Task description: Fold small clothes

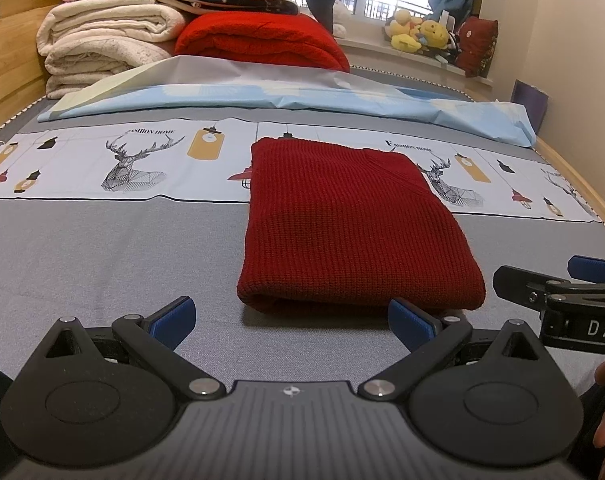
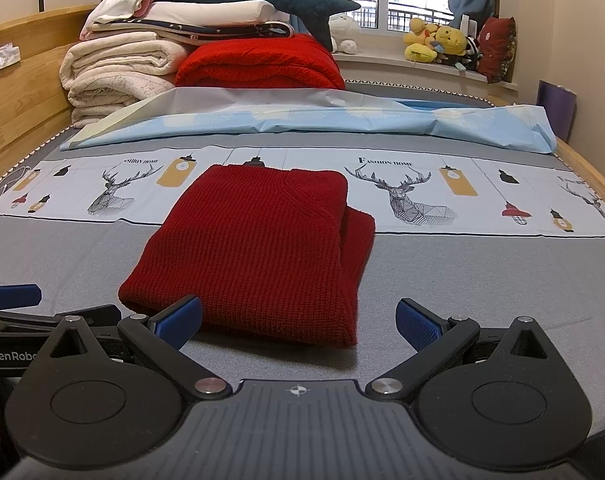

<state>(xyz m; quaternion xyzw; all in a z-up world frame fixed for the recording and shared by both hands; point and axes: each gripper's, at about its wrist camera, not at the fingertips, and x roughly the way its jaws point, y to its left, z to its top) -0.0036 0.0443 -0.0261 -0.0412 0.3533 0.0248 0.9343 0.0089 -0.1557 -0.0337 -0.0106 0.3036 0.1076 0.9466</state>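
A dark red knitted sweater (image 1: 350,224) lies folded into a neat rectangle on the grey bed sheet (image 1: 102,248). In the right wrist view the same sweater (image 2: 254,248) shows a second folded layer along its right side. My left gripper (image 1: 292,320) hovers open just in front of the sweater's near edge, with nothing between its blue pads. My right gripper (image 2: 300,322) is open too, close to the sweater's near right corner and holding nothing. Each gripper shows at the edge of the other's view.
Behind the sweater runs a white printed strip with deer (image 1: 134,164), then a light blue sheet (image 1: 302,100). Stacked blankets (image 1: 102,40) and a red blanket (image 1: 262,40) sit at the head. Plush toys (image 1: 422,34) line the windowsill. Wooden bed rails (image 1: 6,60) border both sides.
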